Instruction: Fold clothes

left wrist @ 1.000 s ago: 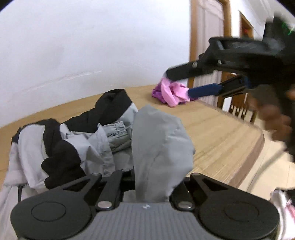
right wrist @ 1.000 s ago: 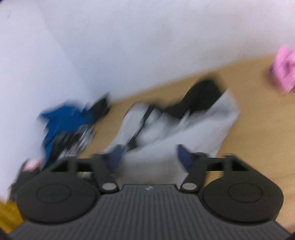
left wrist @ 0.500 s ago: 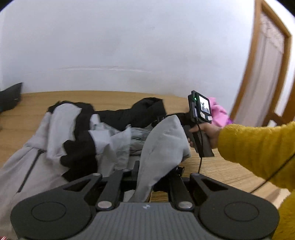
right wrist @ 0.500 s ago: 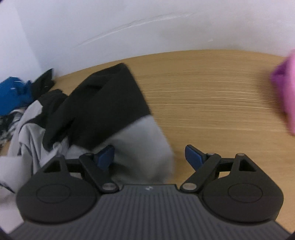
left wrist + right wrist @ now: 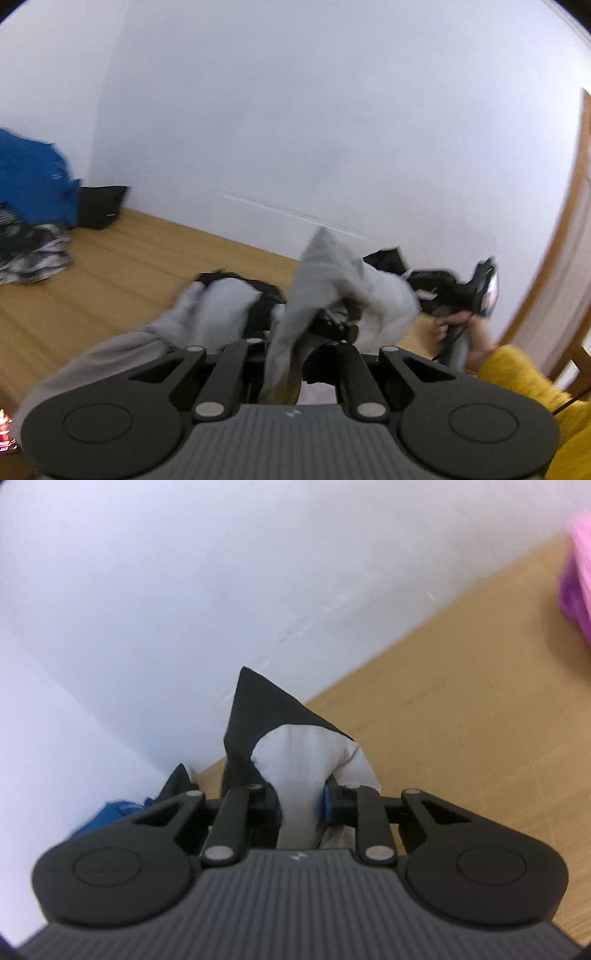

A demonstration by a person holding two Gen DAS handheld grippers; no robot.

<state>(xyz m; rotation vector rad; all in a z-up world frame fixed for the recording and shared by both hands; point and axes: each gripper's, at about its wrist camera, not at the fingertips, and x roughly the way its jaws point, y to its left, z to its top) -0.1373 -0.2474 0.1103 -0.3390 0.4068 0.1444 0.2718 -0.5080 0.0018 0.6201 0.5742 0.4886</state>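
Left wrist view: the left tongs point(image 5: 291, 363) are clamped on a grey fold of the grey-and-black jacket point(image 5: 325, 280), lifted above the desk point(image 5: 122, 258). Right wrist view: the right tongs point(image 5: 301, 805) are closing, a grey-and-black corner of the jacket point(image 5: 295, 746) pinched between their blue pads point(image 5: 327, 803).

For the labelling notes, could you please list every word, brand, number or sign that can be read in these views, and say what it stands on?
No text can be read in either view.
Left gripper body: a small pale emblem, no letters made out.
Right gripper body: the same emblem, unreadable.
Small screen on the right gripper's handle: lit, too blurred to read.
Red item at the frame edge: pale marks, too small to read.
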